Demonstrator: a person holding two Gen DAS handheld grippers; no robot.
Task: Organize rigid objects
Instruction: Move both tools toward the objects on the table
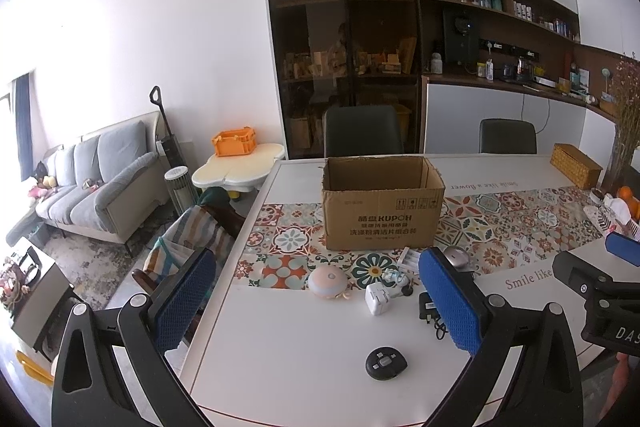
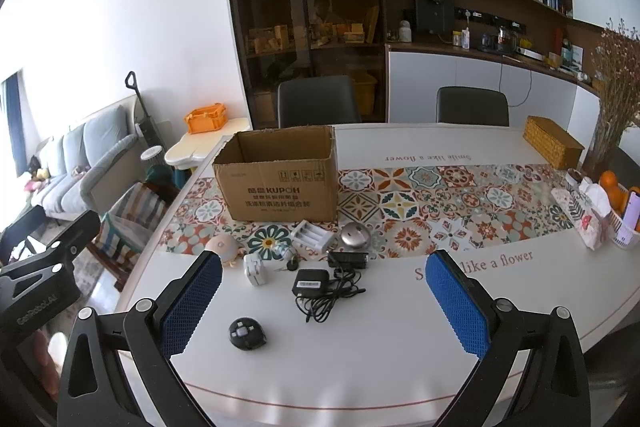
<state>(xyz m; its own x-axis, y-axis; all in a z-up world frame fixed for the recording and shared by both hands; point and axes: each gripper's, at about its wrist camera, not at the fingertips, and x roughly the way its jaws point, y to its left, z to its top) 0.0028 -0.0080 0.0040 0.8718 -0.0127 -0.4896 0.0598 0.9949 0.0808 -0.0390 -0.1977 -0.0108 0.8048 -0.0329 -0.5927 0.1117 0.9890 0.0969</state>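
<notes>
An open cardboard box stands on the patterned runner of the white table. In front of it lie small items: a round pink gadget, a white plug adapter, a white battery charger, a silver round device, a black power adapter with cord, and a round black remote. My left gripper hangs open above the near table edge. My right gripper is open too, holding nothing.
A woven box sits at the far right, with dried flowers, oranges and a pink pouch beside it. Two dark chairs stand behind the table. A striped-cushion chair stands at the left edge.
</notes>
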